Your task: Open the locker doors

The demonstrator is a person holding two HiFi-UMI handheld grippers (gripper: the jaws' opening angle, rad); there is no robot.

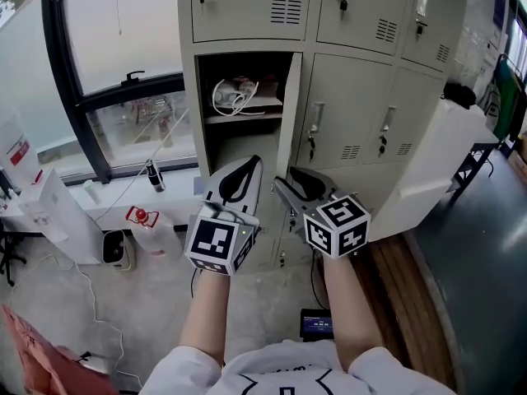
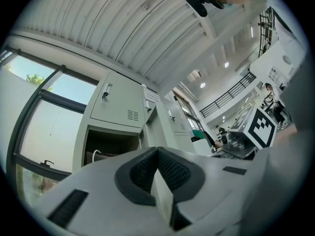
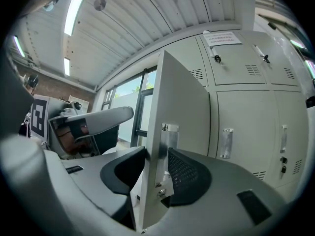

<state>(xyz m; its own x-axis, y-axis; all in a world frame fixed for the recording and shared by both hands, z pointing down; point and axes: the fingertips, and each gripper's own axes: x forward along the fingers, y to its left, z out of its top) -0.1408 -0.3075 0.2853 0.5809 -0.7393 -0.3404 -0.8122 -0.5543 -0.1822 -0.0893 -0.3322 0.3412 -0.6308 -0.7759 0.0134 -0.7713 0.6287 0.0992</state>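
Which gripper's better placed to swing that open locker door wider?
Right. The right gripper has the door edge between its jaws, beside the handle. The left gripper, jaws together and empty, is off the door and would need repositioning.

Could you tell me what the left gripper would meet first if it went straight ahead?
Most likely the open locker door, right ahead of the left gripper; the open compartment lies just left of it.
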